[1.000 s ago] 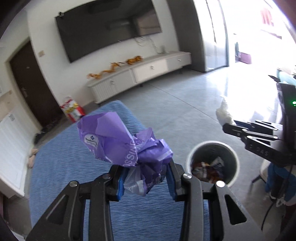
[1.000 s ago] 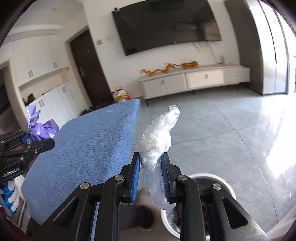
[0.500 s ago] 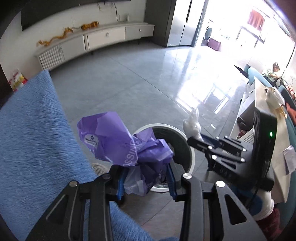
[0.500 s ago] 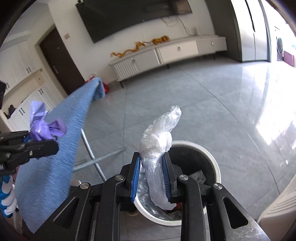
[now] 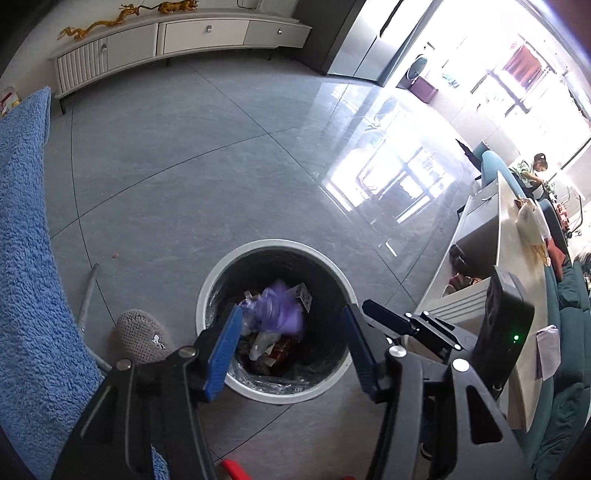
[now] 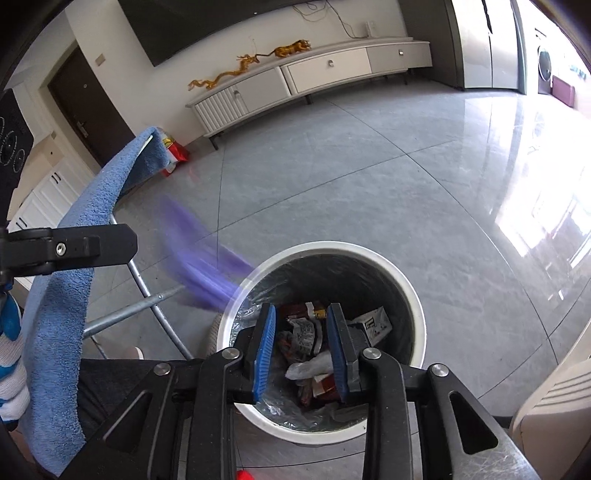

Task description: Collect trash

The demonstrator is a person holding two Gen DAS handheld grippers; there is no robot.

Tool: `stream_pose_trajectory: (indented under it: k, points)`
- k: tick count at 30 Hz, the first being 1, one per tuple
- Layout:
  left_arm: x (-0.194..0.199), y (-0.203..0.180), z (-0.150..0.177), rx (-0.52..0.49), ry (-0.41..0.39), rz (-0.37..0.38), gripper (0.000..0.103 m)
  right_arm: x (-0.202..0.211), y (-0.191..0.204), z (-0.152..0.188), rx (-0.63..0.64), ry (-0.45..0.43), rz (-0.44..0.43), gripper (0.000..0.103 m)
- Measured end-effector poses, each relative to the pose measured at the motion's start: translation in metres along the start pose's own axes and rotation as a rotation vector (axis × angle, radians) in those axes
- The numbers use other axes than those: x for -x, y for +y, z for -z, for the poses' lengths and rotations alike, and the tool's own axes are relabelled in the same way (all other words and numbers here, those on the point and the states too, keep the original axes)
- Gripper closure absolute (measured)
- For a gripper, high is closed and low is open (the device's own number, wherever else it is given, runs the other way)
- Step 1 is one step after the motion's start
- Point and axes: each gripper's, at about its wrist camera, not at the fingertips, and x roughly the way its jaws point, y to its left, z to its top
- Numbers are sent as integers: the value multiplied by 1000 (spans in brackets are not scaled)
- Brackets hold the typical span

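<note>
**Both grippers spread above the bin, trash released**

Left wrist view:
- The left gripper (image 5: 291, 343) is seen pointing down at the trash bin (image 5: 221, 273). Its jaws have just been opening; they are spread wide and nothing is gripped between the blue pads (image 5: 223, 354).
- The purple bag (image 5: 279, 312) is seen inside the bin mouth, slightly blurred, on top of mixed wrappers. Whether it is resting or in the air cannot be told.
- The right gripper (image 5: 380, 319) is seen at the bin's right rim, edge-on; its jaw state cannot be read from this view.
- A blue towel (image 5: 26, 280) is draped along the left edge, with a grey slipper (image 5: 142, 338) on the floor between it and the bin.
- A white TV cabinet (image 5: 177, 35) is seen against the far wall, and a seated person at far right.

Right wrist view:
- The right gripper (image 6: 301, 349) is held over the trash bin (image 6: 413, 295). Its jaws have just been opening; the pads (image 6: 266, 347) stand apart with nothing pinched.
- The clear plastic bag (image 6: 312, 363) is seen lying among wrappers in the bin, below the gap.
- The purple bag (image 6: 201, 258) is recorded as a blurred streak just left of the bin rim, clear of the left gripper (image 6: 127, 243), whose fingertip enters from the left.
- The blue towel (image 6: 62, 295) is seen hanging over a metal frame (image 6: 147, 291).
</note>
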Motion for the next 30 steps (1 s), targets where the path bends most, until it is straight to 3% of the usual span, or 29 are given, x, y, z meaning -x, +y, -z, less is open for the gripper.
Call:
stream_pose_trajectory:
  k: [4,12,20,30]
  points:
    - [13,1,6,-15,-27,-55,48,10,5,-1,1,-12,7,71]
    - [76,7,31,-69,-153,-289,48,39,40,-14,63,-78,-17,66]
    - [158,33,65,-43,-313,-465,39,61,107,-22,188,-128,-87,62]
    - [241,64,111,26,-469,-628,36,86,194,-31,353,-189,-174,54]
